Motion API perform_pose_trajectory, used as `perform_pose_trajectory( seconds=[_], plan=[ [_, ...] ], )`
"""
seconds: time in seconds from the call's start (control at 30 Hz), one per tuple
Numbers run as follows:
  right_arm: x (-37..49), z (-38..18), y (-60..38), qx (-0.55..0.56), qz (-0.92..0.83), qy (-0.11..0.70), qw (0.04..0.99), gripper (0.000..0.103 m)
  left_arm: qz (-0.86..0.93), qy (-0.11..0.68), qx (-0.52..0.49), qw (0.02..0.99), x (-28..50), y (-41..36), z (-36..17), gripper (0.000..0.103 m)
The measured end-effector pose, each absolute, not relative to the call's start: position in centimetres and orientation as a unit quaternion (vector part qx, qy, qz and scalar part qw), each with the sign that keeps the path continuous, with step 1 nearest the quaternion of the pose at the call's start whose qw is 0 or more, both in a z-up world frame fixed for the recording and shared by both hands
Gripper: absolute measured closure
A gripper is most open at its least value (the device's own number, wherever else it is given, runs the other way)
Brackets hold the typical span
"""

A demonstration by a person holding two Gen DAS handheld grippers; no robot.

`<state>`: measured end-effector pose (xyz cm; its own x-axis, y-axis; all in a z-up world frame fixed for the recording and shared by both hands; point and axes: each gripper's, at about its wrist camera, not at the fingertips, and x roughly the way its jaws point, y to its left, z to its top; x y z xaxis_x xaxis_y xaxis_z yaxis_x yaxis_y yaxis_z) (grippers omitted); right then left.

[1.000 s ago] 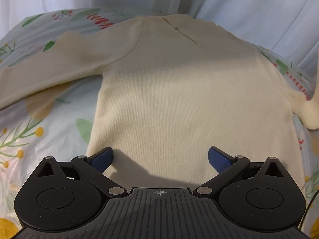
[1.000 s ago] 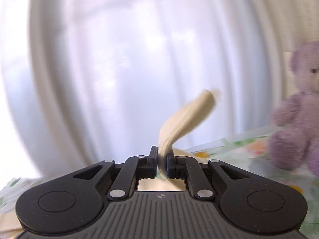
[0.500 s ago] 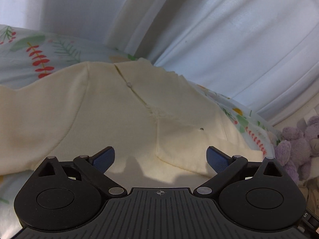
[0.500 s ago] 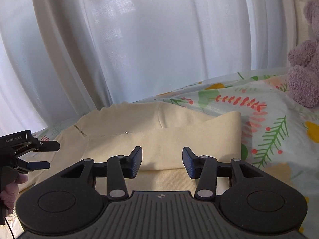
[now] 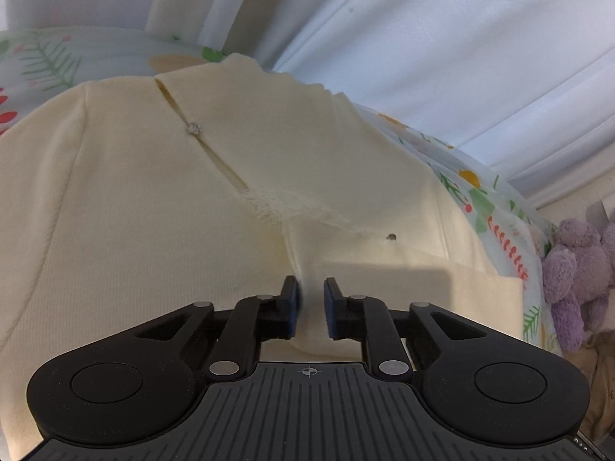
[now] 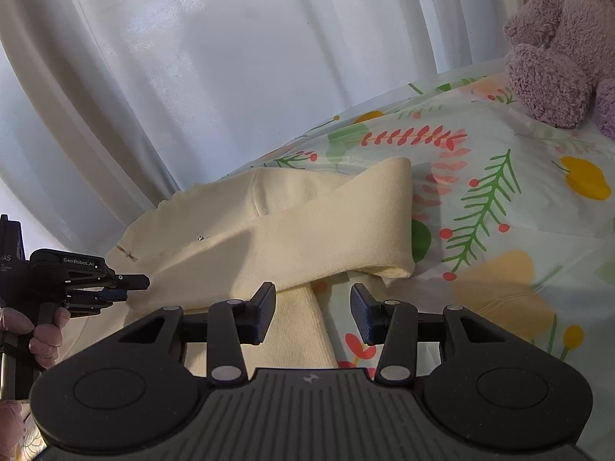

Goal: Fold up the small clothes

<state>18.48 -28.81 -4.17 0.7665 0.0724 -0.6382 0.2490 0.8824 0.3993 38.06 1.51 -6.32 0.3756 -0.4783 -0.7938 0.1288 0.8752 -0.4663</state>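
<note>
A cream knit sweater [image 5: 146, 211] lies flat on the floral bed sheet [image 6: 499, 207], neck slit with a small button toward the curtain. Its right sleeve [image 6: 326, 226] is folded across the chest. My left gripper [image 5: 310, 309] is shut on the cuff end of that folded sleeve [image 5: 403, 284]; it also shows in the right wrist view [image 6: 119, 288], at the sleeve's left end. My right gripper [image 6: 313, 313] is open and empty, low over the sweater's right edge, just in front of the sleeve fold.
A purple plush bear [image 6: 557, 50] sits at the right on the sheet, also seen in the left wrist view [image 5: 576, 272]. White curtains [image 6: 230, 57] hang behind the bed. Bare floral sheet lies to the right of the sweater.
My right gripper let go of the sleeve after laying it across the chest and has opened wider. My left gripper moved up the sweater and closed on the sleeve's cuff end.
</note>
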Motion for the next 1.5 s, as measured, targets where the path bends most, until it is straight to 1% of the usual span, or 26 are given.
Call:
perform_pose_trajectory(
  seconds=[0.17, 0.27, 0.37, 0.5, 0.63, 0.73, 0.8, 0.87, 0.93, 1.0, 1.07, 1.13, 1.2, 1.37, 1.43, 1.47, 1.5],
  plan=[
    [19.6, -4.9, -28.3, 0.251, -0.039, 0.355, 0.9, 0.062, -0.191, 0.508, -0.168, 0.823, 37.5, 2.1, -5.4, 0.098],
    [20.3, -5.0, -27.9, 0.263, -0.028, 0.359, 0.895, 0.062, -0.202, 0.481, -0.191, 0.831, 36.8, 4.0, -3.4, 0.098],
    [21.2, -5.3, -27.7, 0.279, -0.017, 0.359, 0.89, 0.062, -0.178, 0.457, -0.182, 0.852, 36.2, 6.6, -1.8, 0.098],
    [22.4, -6.5, -28.0, 0.31, -0.016, 0.362, 0.879, 0.062, -0.123, 0.456, -0.172, 0.865, 36.1, 10.1, -2.0, 0.098],
    [23.4, -7.6, -29.0, 0.363, -0.019, 0.358, 0.86, 0.064, -0.129, 0.461, -0.214, 0.852, 35.8, 12.0, -2.6, 0.098],
    [24.1, -8.3, -29.7, 0.397, -0.025, 0.351, 0.848, 0.075, -0.136, 0.451, -0.215, 0.856, 35.6, 11.9, -2.1, 0.098],
    [24.6, -8.8, -30.2, 0.421, -0.031, 0.35, 0.837, 0.092, -0.142, 0.444, -0.218, 0.857, 35.6, 11.7, -1.7, 0.098],
    [25.3, -9.3, -30.7, 0.444, -0.034, 0.351, 0.824, 0.096, -0.145, 0.437, -0.217, 0.861, 35.6, 11.7, -1.4, 0.098],
    [25.7, -9.2, -30.7, 0.436, -0.046, 0.353, 0.827, 0.096, -0.143, 0.429, -0.21, 0.867, 35.6, 11.6, -1.0, 0.098],
    [25.7, -8.3, -30.2, 0.397, -0.052, 0.344, 0.849, 0.096, -0.136, 0.422, -0.196, 0.875, 35.7, 11.5, -0.6, 0.098],
    [25.4, -7.1, -28.9, 0.332, -0.044, 0.32, 0.886, 0.096, -0.127, 0.415, -0.184, 0.882, 35.6, 11.7, -0.3, 0.098],
    [25.3, -6.6, -28.3, 0.315, -0.011, 0.306, 0.898, 0.094, -0.115, 0.411, -0.179, 0.887, 35.7, 12.0, -0.2, 0.098],
    [25.5, -7.2, -28.8, 0.342, 0.005, 0.314, 0.886, 0.088, -0.104, 0.413, -0.18, 0.887, 35.9, 12.5, -0.4, 0.098],
    [26.1, -8.5, -30.7, 0.397, -0.022, 0.325, 0.858, 0.086, -0.082, 0.42, -0.168, 0.888, 36.0, 13.3, -1.2, 0.098],
    [26.0, -8.8, -31.1, 0.415, -0.022, 0.326, 0.849, 0.089, -0.078, 0.427, -0.163, 0.886, 36.0, 13.2, -1.9, 0.098],
    [26.0, -8.8, -31.2, 0.418, -0.024, 0.325, 0.848, 0.094, -0.076, 0.431, -0.16, 0.885, 36.1, 13.1, -2.2, 0.098],
    [26.0, -9.0, -31.5, 0.432, -0.02, 0.321, 0.842, 0.096, -0.075, 0.434, -0.156, 0.884, 36.1, 13.0, -2.5, 0.098]
  ],
)
